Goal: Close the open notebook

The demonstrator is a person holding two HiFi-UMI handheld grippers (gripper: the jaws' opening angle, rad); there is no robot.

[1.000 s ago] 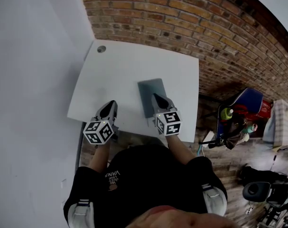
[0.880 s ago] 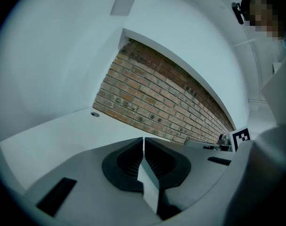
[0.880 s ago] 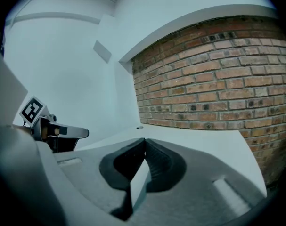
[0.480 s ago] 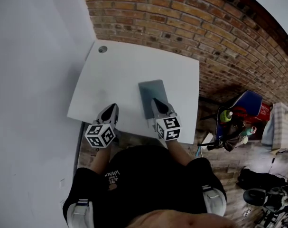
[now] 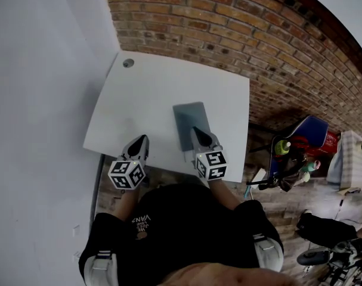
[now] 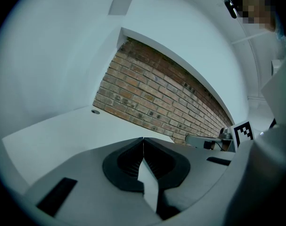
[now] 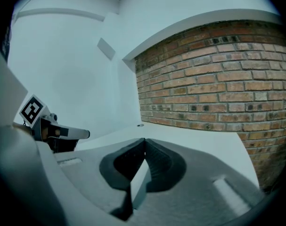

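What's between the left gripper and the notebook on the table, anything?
Nothing visible. Only bare white table lies between the left gripper, jaws together and empty, and the gray notebook. The right gripper, also shut and empty, is above the notebook's near end. Whether it touches the notebook cannot be told.

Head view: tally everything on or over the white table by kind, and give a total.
Grey notebook: 1
Grippers: 2, the left gripper and the right gripper
Round grommet: 1
Total: 4
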